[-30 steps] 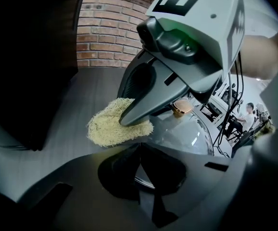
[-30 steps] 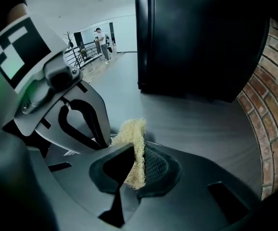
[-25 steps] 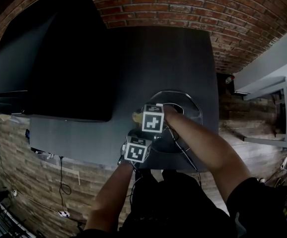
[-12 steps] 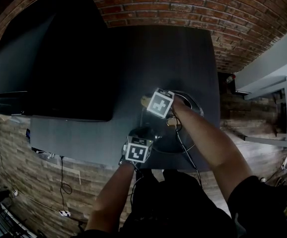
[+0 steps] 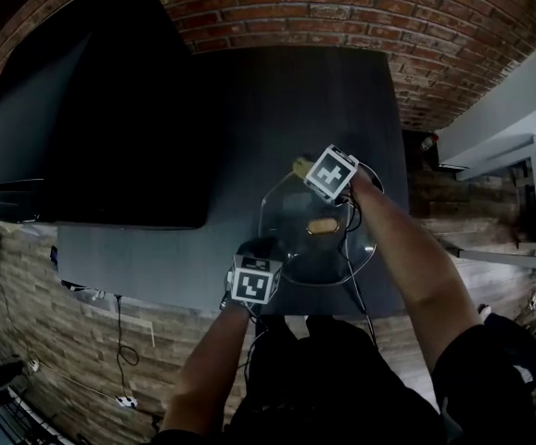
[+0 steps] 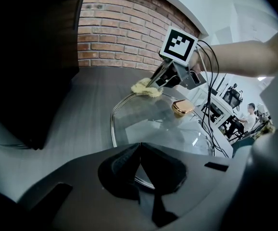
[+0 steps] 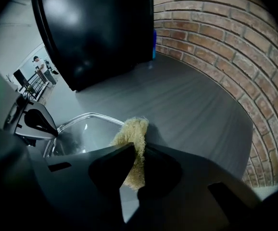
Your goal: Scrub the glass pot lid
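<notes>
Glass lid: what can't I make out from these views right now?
- Right gripper view: the right gripper jaws, shut on the scrub pad, hide its lower half, so its contact with the glass lid is unclear.
- Same view: the gripper's body hides the gold knob.
- Left gripper view: the left gripper jaws cover the rim stretch they clamp.
- All views: residue on the glass is too faint to see.

Left gripper sits at lower centre of the head view, jaws closed on the rim of the glass pot lid, left forearm rising from the bottom edge. Right gripper is right of centre, jaws clamped on a yellow scrubber, right forearm reaching in from lower right.
</notes>
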The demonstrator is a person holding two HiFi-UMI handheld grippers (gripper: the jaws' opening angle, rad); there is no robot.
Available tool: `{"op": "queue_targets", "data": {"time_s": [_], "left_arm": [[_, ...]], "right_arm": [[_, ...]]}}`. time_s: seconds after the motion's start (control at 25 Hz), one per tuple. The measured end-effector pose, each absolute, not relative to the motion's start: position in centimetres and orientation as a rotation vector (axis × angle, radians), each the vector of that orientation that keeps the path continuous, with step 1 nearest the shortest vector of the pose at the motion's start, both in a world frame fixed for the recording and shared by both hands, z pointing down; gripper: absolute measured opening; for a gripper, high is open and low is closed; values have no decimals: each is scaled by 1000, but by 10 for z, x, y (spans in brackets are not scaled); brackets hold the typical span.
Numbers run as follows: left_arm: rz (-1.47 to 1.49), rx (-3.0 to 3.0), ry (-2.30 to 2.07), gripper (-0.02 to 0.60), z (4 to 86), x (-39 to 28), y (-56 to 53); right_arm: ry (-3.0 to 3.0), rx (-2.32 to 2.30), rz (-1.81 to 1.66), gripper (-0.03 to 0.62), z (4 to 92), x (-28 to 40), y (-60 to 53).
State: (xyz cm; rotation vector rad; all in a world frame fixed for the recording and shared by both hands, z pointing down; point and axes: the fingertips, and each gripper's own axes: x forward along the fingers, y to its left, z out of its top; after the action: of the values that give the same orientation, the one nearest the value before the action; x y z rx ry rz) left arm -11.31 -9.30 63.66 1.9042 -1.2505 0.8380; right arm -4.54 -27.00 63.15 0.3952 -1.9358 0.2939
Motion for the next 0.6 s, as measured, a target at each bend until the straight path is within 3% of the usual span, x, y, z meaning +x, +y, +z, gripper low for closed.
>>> {"op": "queue_targets", "data": {"time_s": [0.6], "left_arm": [[850,1902,-1272,34,635,-113,-96]], "right_arm": [[-1901,570,375,51,632,50,-273]]}}
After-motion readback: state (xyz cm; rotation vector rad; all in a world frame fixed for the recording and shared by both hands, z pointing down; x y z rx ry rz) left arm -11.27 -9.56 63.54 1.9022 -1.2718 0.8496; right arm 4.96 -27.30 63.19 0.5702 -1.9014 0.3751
